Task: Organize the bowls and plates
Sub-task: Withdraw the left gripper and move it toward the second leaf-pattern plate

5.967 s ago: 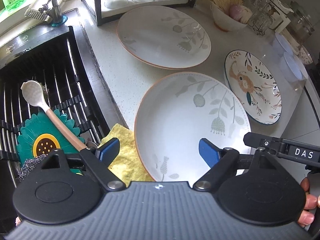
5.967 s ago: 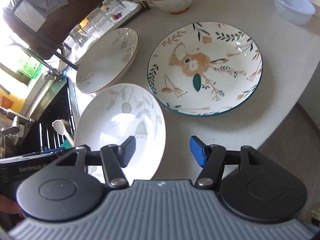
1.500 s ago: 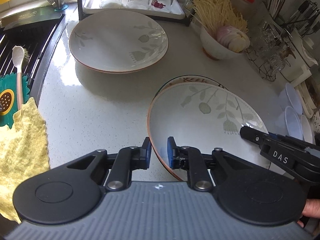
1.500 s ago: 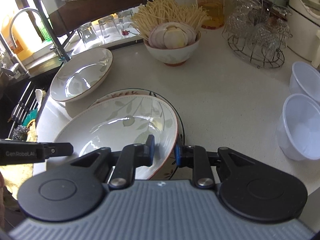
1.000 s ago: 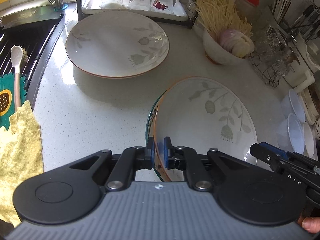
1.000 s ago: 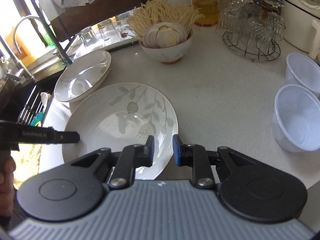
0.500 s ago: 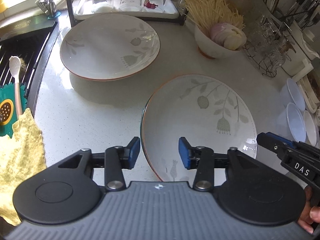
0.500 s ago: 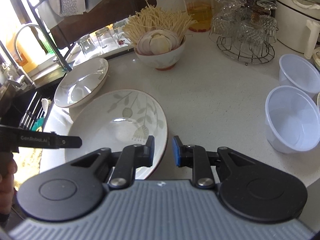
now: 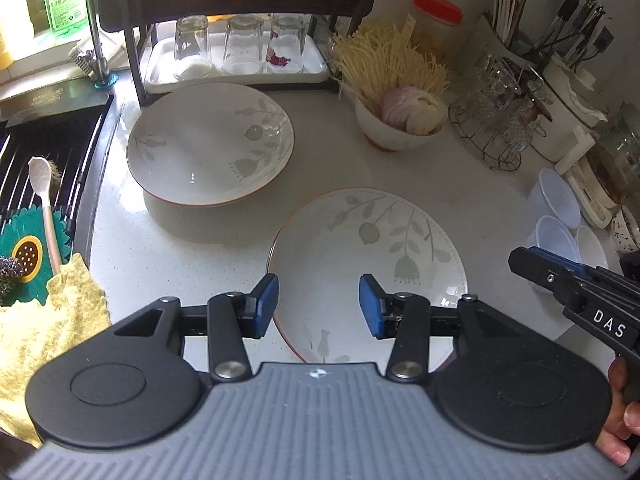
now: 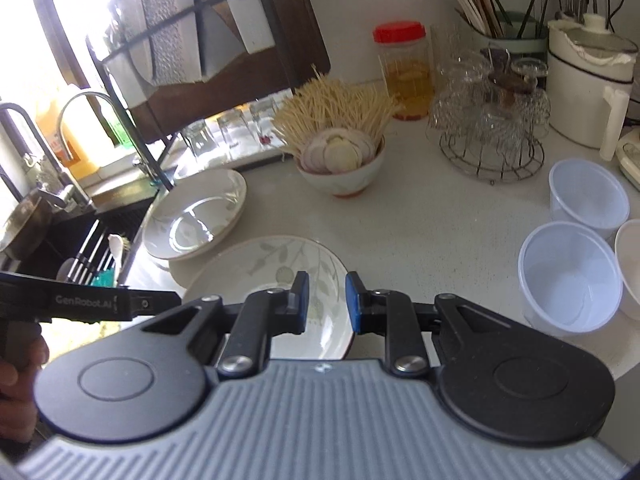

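A leaf-patterned plate [image 9: 368, 248] [image 10: 280, 264] lies flat on the white counter; whatever is beneath it is hidden. A second matching plate [image 9: 208, 148] [image 10: 196, 216] sits farther back, near the sink. My left gripper [image 9: 318, 306] hangs open above the near plate's left rim, touching nothing. My right gripper [image 10: 326, 300] hovers over the plate's right rim, its jaws a narrow gap apart with nothing between them. Each gripper shows in the other's view: the right gripper [image 9: 520, 258] at the right edge, the left gripper [image 10: 172, 304] at the left.
A bowl of noodles and sliced onion [image 9: 400, 128] stands behind the plates. Clear plastic cups [image 10: 568, 280] and a wire rack of glasses [image 10: 492, 132] crowd the right. A tray of upturned glasses [image 9: 236, 64] is at the back. Sink rack [image 9: 52, 148] and yellow cloth [image 9: 48, 320] lie left.
The near plate was carried from beside the sink onto the patterned plate. My left jaws came off its rim and opened. Both grippers rose clear of it.
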Motion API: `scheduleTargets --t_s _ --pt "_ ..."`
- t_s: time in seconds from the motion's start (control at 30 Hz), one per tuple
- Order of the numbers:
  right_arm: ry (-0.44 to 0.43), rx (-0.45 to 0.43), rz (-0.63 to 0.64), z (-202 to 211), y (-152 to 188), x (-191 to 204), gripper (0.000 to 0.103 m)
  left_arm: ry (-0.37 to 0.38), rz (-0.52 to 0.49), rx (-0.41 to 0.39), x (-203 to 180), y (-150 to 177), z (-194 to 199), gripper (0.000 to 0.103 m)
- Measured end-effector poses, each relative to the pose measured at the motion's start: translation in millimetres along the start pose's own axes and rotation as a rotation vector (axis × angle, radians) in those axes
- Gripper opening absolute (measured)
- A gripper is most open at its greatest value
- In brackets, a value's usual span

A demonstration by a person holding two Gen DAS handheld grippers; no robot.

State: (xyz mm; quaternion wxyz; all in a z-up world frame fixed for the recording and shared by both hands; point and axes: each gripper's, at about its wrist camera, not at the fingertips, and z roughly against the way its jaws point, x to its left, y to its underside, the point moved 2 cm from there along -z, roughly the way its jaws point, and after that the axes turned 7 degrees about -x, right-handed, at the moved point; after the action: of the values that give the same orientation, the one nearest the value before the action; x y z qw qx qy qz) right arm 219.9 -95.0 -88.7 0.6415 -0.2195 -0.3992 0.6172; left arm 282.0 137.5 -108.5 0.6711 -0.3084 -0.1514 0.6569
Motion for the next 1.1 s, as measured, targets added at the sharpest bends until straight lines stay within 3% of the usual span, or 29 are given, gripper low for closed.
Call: scheduleTargets --t_s 0.5,0.8,1.1 --pt "-0.034 -0.093 0.008 66 -21 32 0.024 0.065 -0.075 -0.121 -17 -13 78 0.05" --pt "-0.037 -0.102 0.03 89 -13 37 0.024 0.077 -0.077 -0.1 -29 3 86 0.05" --pt "-0.09 -0.067 0.089 105 -2 15 0.024 0.052 -0.018 -0.102 -58 31 89 0.05"
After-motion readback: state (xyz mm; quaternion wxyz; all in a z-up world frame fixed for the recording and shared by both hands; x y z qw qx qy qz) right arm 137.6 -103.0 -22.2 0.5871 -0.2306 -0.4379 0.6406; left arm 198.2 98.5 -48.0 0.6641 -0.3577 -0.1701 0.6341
